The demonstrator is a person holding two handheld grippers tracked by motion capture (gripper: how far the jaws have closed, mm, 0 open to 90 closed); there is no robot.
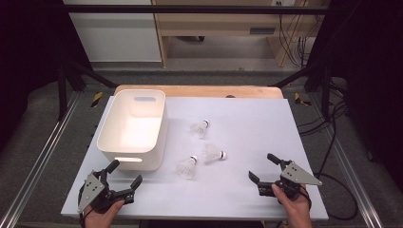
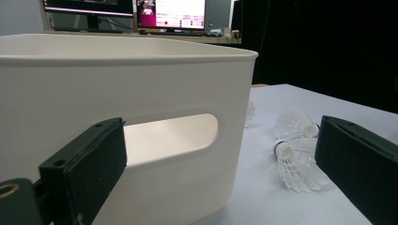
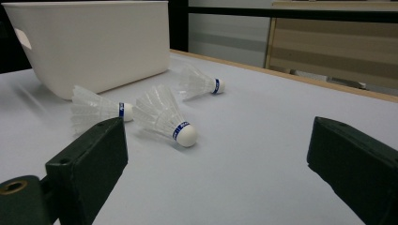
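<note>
High view shows my left gripper [image 1: 124,179] and right gripper [image 1: 264,167] gaping, empty, near the table's [image 1: 247,190] front corners, three featherlight, crushable shuttlecocks [image 1: 187,167] mid-table beside the bin [image 1: 133,124]; I'd pinch each by its firm cork.

Left hand [image 1: 102,214] enters from the bottom edge, holding the left gripper [image 1: 126,174] low over the near-left table corner, jaws spread wide and pointing up-right, nothing between them. Right hand [image 1: 295,209] holds the right gripper [image 1: 262,167] at near-right, its 2 jaws apart, pointing up-left, empty.
</note>
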